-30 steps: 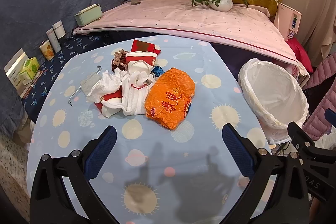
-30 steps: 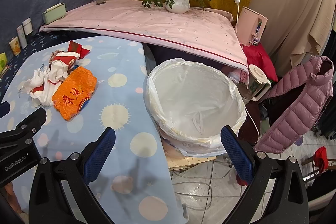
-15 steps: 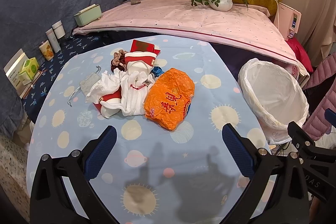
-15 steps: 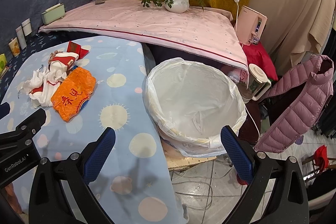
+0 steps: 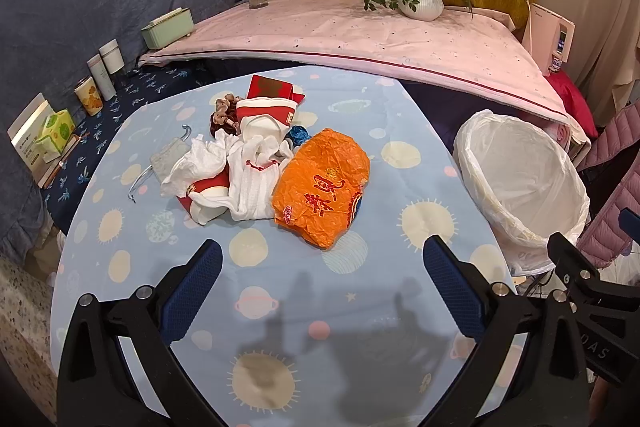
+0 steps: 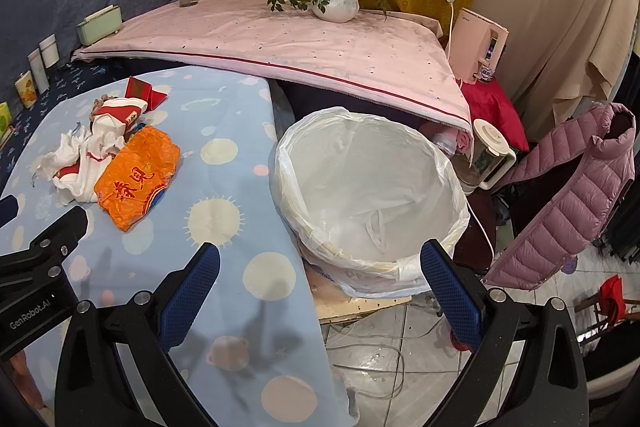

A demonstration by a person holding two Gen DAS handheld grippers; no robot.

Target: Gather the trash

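Left wrist view: left gripper (image 5: 322, 269) spread, holding nothing, above the tablecloth (image 5: 280, 307); trash pile (image 5: 248, 163) and orange bag (image 5: 320, 187) ahead. Right gripper (image 6: 320, 273) spread, near the lined bin (image 6: 368, 195).

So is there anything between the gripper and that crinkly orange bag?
Nothing visible. The left hand-held gripper is open above bare blue patterned tablecloth, and the crinkled orange plastic bag lies straight ahead. The white and red wrappers sit to the bag's left, not in the path.

Both wrist views overlooking table (image 5: 360, 99), bin (image 6: 372, 187)
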